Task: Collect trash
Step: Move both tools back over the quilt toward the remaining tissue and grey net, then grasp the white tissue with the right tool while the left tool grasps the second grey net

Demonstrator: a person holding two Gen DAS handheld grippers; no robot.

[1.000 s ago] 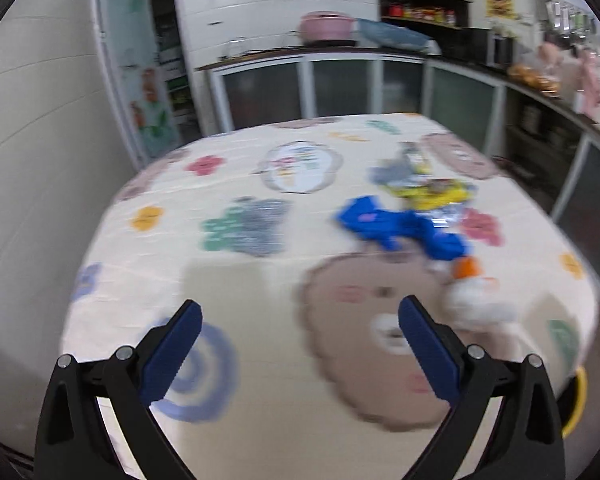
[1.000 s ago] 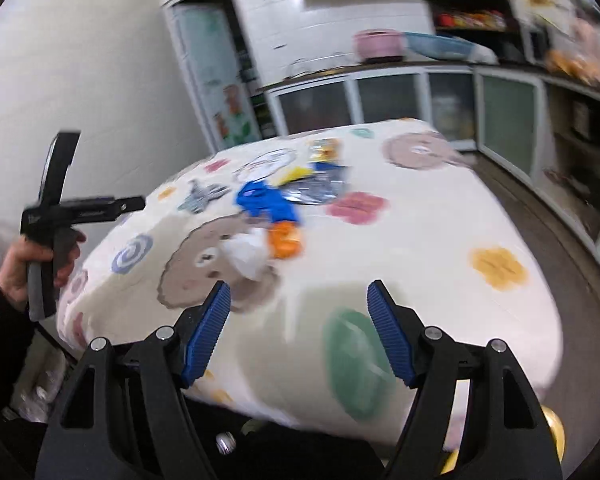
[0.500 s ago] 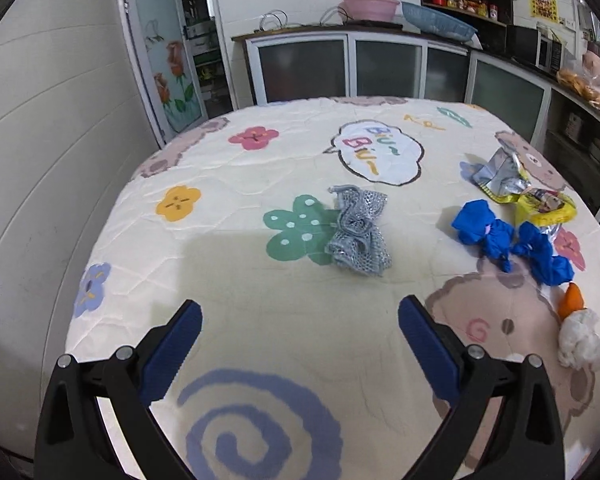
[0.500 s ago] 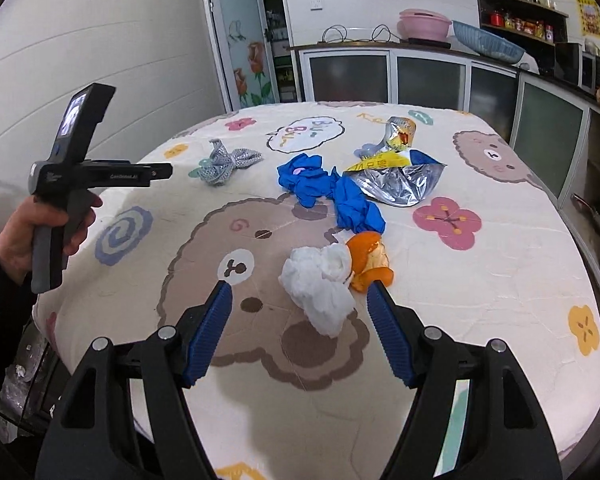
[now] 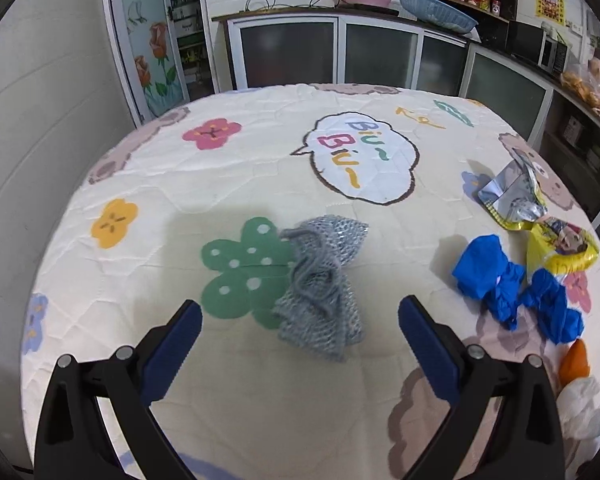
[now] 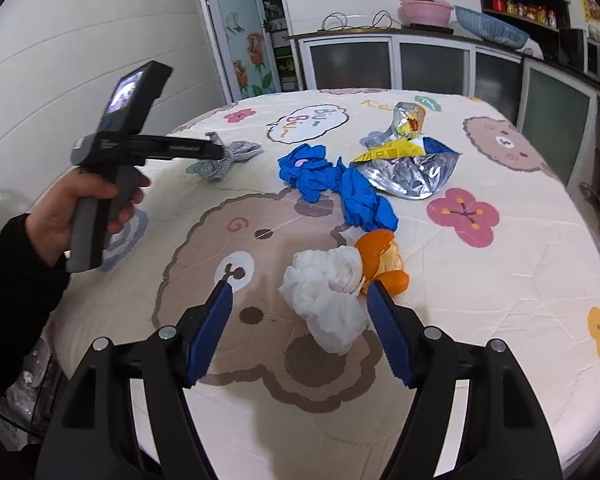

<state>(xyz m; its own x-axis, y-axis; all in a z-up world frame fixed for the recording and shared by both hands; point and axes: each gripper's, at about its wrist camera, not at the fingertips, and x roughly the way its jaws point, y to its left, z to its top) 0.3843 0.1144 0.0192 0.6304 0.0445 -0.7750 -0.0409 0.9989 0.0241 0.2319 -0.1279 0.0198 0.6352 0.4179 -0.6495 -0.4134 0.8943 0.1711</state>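
Observation:
Trash lies on a round table with a cartoon-print cloth (image 5: 260, 160). My left gripper (image 5: 300, 320) is open, just short of a crumpled grey mesh cloth (image 5: 320, 280). My right gripper (image 6: 298, 304) is open around the near end of a white tissue wad (image 6: 324, 292), its jaws apart from it. Beside the wad lies orange peel (image 6: 384, 256). Behind are crumpled blue gloves (image 6: 336, 184), a silver and yellow snack bag (image 6: 412, 164) and a smaller foil wrapper (image 6: 406, 118). The gloves (image 5: 500, 280) and bags (image 5: 540, 216) also show in the left wrist view.
Kitchen cabinets (image 5: 340, 52) with a pink basin and blue basket run behind the table. A white wall (image 5: 28, 120) stands close on the left. A door with flower decals (image 6: 240, 28) is at the back left. The left hand-held gripper body (image 6: 112, 160) shows in the right wrist view.
Both grippers have moved forward and steadied over the table. The left one has closed in on the grey mesh cloth, the right one on the white tissue wad. Both stay open.

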